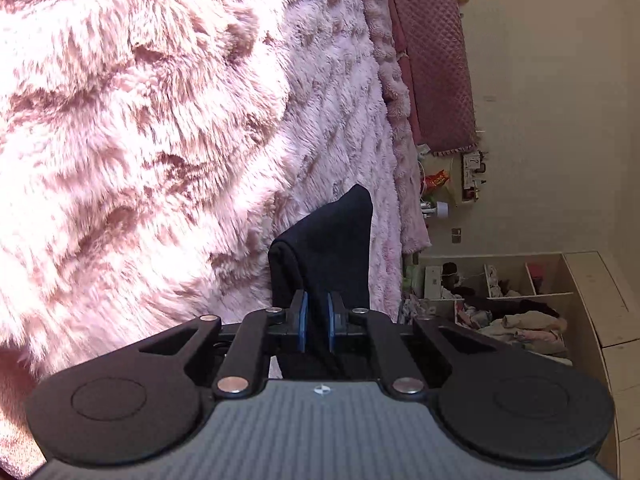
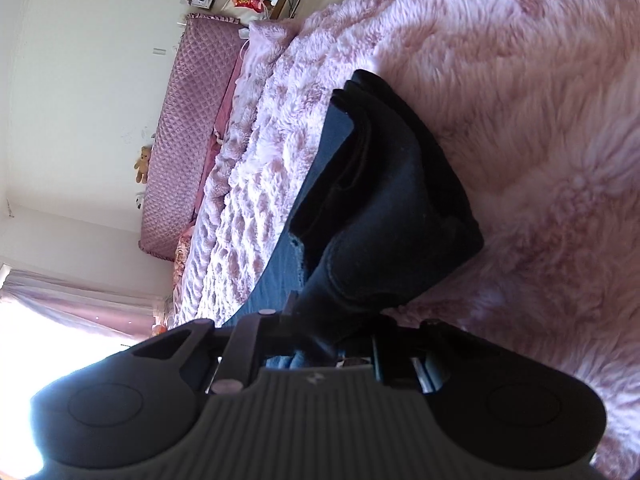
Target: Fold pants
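The left tool (image 1: 318, 316) has its two blue pads (image 1: 303, 320) pressed together on a fold of the dark pants (image 1: 332, 240). In the left wrist view the cloth stands up in a narrow peak just above the pads, in the lower middle of the frame, with the pink furry blanket (image 1: 140, 140) of the bed behind it.

In the right wrist view the right tool (image 2: 320, 332) is in shadow and its pads are hidden under the cloth. The dark fabric runs straight into its mouth, so I judge it is pinching the pants too, but the view is poor here. The bigger part of the pants fills the centre of this frame, bunched in several thick layers, and its far end seems to rest on the blanket toward the upper middle. A quilted pink headboard (image 2: 192, 120) stands at the left of the frame.

The pants look soft and limp, like thick denim or heavy cotton. They will sag between the two holds and will not keep a shape alone. The cloth is not slippery and not fragile, and the layers give some weight. The best hold is near the corners of one end, through all layers together, so no layer slides out when it is laid over.
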`<state>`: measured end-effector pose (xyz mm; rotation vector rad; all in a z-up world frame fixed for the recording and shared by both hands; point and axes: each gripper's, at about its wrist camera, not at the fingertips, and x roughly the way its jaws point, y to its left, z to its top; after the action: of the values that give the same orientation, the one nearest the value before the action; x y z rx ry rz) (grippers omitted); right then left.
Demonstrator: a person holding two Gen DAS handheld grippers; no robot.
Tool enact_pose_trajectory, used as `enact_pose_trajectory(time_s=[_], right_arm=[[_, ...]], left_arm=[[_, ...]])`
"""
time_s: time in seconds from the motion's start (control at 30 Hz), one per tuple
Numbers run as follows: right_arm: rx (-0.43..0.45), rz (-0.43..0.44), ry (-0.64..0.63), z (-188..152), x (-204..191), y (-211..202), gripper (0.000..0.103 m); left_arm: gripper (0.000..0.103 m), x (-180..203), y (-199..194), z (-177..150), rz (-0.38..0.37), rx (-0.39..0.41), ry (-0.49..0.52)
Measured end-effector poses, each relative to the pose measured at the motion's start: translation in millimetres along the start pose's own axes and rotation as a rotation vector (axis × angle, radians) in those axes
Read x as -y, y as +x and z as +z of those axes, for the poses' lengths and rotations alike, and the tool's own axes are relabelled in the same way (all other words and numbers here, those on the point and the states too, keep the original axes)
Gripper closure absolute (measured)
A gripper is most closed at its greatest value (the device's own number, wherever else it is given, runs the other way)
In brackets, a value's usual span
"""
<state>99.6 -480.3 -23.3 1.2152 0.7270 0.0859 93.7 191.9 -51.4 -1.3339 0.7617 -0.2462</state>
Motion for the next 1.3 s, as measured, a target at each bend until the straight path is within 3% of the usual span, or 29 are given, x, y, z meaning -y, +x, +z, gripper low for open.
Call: enact_pose_trajectory(time_s=[0.07, 0.13, 0.3, 0.4, 0.57, 0.83, 0.9, 1.0, 1.13, 1.23, 1.3], right_arm=[[-0.006, -0.003, -0.026, -0.6, 2.7, 3.1, 0.074], [-0.014, -0.012, -0.043, -1.7, 5.7, 6.8, 0.066], [-0.008, -0.001, -0.004, -1.7, 10.5, 9.1, 0.063], [-0.007, 0.018, 0.010, 0.1, 16.8, 11.4, 0.062], [-0.021, 0.031, 0.035, 2.2, 24.7, 16.1, 0.062], [-0.008, 0.063, 0.029, 2.1, 30.9, 24.4, 0.063], [-0.001, 0.047, 0.037, 1.7, 31.2, 25.6, 0.074], [-0.010, 0.046, 0.047, 1.9, 29.5, 21.9, 0.082], [-0.015, 0.056, 0.093, -0.9, 27.5, 14.3, 0.091], [-0.055, 0.074, 0.177, 1.4, 31.1, 3.7, 0.093], [-0.083, 0.092, 0.204, 3.4, 31.3, -4.2, 0.093]], left_arm=[[0.079, -5.8, 7.3, -4.6, -0.013, -0.017, 0.032], [0.071, -11.1, 17.9, -8.4, -0.008, -0.021, 0.049], [0.054, -16.3, 44.0, -10.1, -0.020, -0.035, 0.092], [0.049, -11.5, 54.2, -11.9, -0.029, -0.029, 0.136], [0.047, -9.9, 76.5, -2.3, -0.060, -0.021, 0.117], [0.057, -12.6, 114.5, 8.3, -0.055, -0.031, 0.049], [0.081, -10.6, 114.0, 7.2, 0.000, -0.021, 0.041], [0.090, -6.1, 109.1, 2.9, 0.051, -0.004, 0.027], [0.092, 25.2, 88.0, -16.7, 0.162, 0.066, 0.124], [0.093, 40.1, 62.4, -27.0, 0.156, 0.070, 0.124], [0.093, 43.7, 43.8, -31.4, 0.150, 0.053, 0.071]])
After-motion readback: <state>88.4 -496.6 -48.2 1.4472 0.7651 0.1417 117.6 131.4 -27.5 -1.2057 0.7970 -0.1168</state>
